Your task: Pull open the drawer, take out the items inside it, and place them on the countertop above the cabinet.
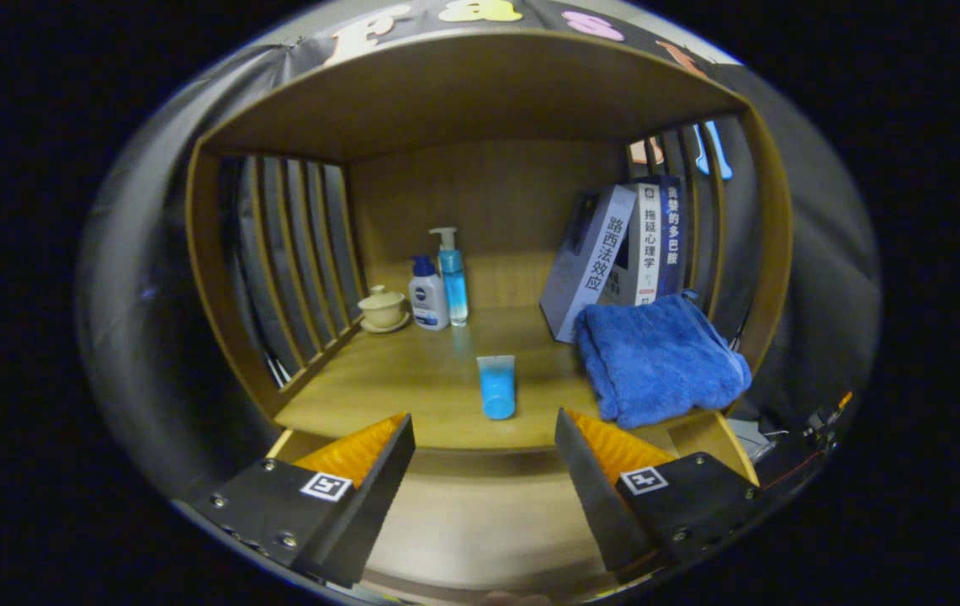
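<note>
Showing the hand-held gripper (484, 454) from its own camera, this view is looking forward along the two fingers, which are standing wide apart and gripping nothing. Below and between the fingers, the pulled-out drawer (480, 522) is lying open; its pale wooden floor is showing bare where it can be seen, though the part nearest the camera is blurred. The drawer's side walls are appearing just outside each finger. Just ahead of the fingertips, the countertop (412, 379) of the cabinet is stretching away as a warm wooden surface. A small blue tube (497, 385) is lying on it, near the front edge and roughly midway between the fingers, with its broad cap end pointing toward the gripper. To the right of the tube, a folded blue towel (656, 358) is resting on the countertop, one corner hanging past the front edge beyond the right finger. Behind the towel, three books (614, 257) are leaning to the right against the slatted right wall of the shelf. Farther back on the left, a white bottle with a blue cap (428, 296) and a taller clear blue pump bottle (453, 282) are standing upright, touching or nearly so. Left of them, a small cream lidded cup on a saucer (383, 309) is sitting close to the slatted left wall. A plain wooden back panel (488, 202) is closing the alcove.
</note>
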Motion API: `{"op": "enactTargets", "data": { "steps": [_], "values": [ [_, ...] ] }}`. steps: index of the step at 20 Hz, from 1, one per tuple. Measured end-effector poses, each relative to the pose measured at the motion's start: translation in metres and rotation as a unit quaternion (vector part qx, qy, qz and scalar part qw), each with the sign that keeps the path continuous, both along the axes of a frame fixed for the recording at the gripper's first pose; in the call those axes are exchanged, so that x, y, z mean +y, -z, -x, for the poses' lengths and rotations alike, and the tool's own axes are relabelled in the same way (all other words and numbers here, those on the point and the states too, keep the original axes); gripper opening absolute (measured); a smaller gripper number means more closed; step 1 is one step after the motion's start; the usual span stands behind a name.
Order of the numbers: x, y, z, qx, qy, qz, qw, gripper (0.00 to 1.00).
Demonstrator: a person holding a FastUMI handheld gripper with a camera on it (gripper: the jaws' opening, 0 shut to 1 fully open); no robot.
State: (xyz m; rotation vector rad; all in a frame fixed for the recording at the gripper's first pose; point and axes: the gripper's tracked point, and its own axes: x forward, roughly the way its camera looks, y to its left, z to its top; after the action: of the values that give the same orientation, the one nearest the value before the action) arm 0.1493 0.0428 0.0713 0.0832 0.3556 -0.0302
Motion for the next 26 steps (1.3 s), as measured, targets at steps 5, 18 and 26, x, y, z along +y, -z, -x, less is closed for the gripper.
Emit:
{"op": "enactTargets", "data": {
  "steps": [5, 18, 26],
  "values": [
    [0.003, 0.001, 0.077, -0.042, 0.01, -0.016, 0.999, 1.0],
    [-0.022, 0.064, 0.211, -0.12, 0.037, 0.015, 0.992, 1.0],
    [0.009, 0.143, 0.216, -0.092, -0.003, 0.045, 0.995, 1.0]
  ]
}}
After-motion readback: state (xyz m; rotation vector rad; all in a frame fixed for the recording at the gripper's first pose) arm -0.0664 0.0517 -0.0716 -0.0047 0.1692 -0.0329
